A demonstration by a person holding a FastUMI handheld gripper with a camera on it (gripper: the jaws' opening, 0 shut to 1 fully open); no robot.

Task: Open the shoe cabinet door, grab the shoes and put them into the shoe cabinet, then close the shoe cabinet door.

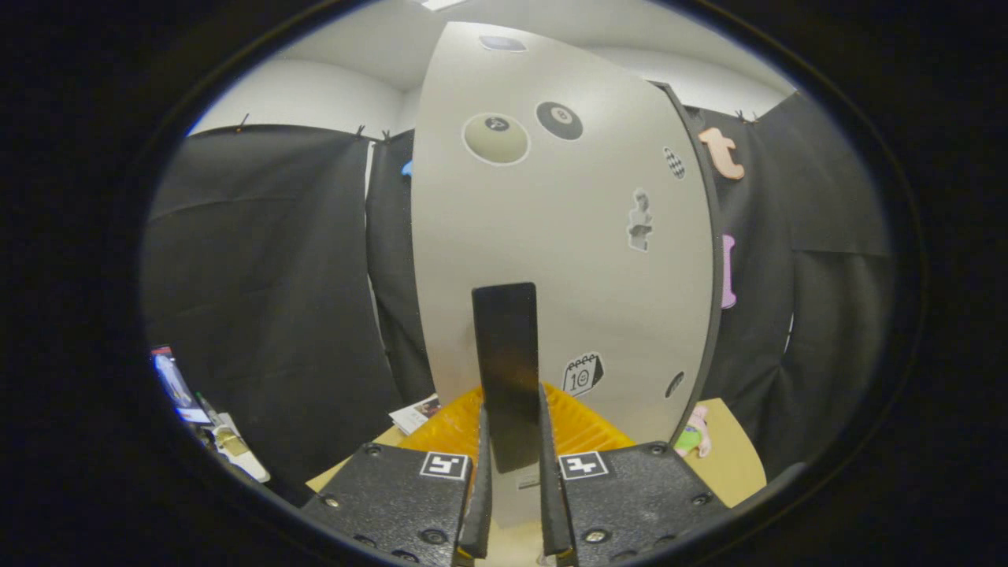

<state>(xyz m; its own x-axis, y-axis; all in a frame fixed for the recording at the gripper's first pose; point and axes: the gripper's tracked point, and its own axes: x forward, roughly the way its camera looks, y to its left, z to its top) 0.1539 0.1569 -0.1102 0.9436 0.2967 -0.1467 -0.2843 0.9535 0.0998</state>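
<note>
The gripper [510, 504] clamps the dark upright handle [506, 370] of the shoe cabinet door [567, 260], both fingers [478, 488] pressing the slab's lower end from either side. The grip sits low on the handle, probably so that a pull or push swings the whole panel on its hinge; whether the door is opening or closing cannot be told from this moment alone.

The door stands directly ahead of the fingers, a tall pale panel with a dark edge strip along its right side. Stickers dot its face: two billiard balls [496, 138] high above the handle, a small checkered disc, a figure, and a calendar sticker [583, 374] just right of the handle. Below the door's foot, just beyond the fingertips, lies a ridged yellow mat [449, 429] on a tan tabletop [732, 465]. A small pink and green toy [693, 435] rests on the tabletop to the right of the fingers, beside the door's edge. No shoes can be made out.
</note>
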